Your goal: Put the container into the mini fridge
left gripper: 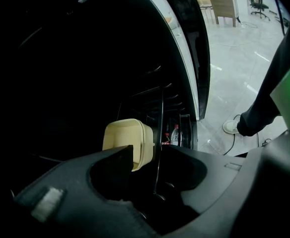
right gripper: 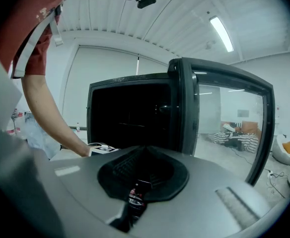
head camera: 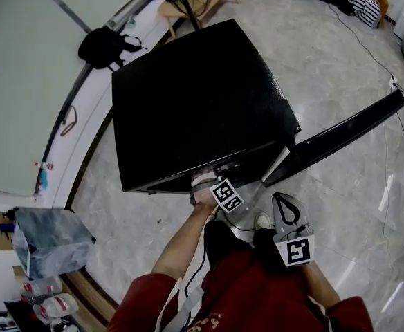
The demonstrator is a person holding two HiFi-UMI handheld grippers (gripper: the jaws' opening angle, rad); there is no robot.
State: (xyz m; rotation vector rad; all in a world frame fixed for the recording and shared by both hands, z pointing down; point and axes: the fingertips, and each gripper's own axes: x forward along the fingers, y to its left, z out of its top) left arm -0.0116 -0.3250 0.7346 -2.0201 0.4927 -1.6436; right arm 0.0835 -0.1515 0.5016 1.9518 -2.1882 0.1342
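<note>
Left gripper view: left gripper (left gripper: 152,155) jaws spread wide, gripping nothing. Cream container (left gripper: 128,139) sits just past the left jaw tip inside the dark mini fridge (left gripper: 85,73); can't tell if jaw and container touch. Small red-capped bottles (left gripper: 175,135) just right of it. Head view: left gripper at the fridge's near front edge, door (head camera: 340,133) swung open to the right. Right gripper (right gripper: 144,151) clenched, empty, held near the person's body.

Glossy pale tiled floor (head camera: 340,68), white curved wall (head camera: 22,61), ceiling strip light (right gripper: 221,33) glowing.
</note>
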